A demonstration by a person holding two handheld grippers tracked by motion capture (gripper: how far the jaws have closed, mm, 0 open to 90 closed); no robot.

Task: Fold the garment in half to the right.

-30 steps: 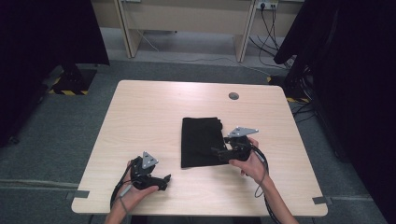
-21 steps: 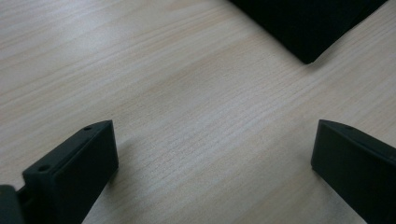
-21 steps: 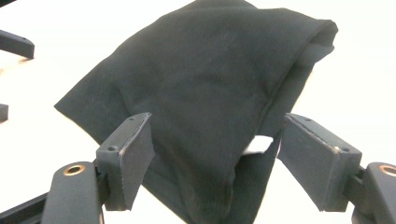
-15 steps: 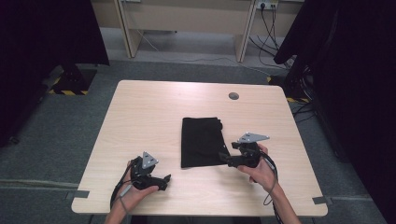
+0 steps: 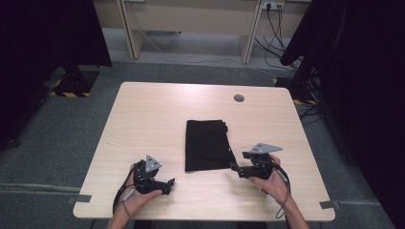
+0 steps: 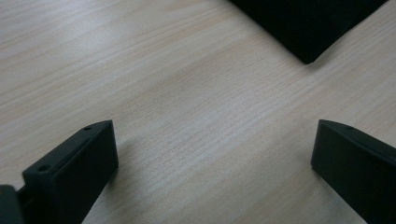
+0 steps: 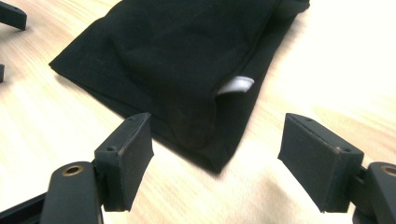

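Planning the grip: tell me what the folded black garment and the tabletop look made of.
Folded black garment: soft matte fabric, probably a knit; it creases and carries a white sewn-in label. Tabletop: pale wood-grain, smooth, likely laminate.

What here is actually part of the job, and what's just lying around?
Part of the job:
- folded black cloth with a white tag
- right gripper, open beside the cloth's near right corner
- left gripper, open over bare table

Just lying about:
- grey round cap in the tabletop
- cables on the floor behind
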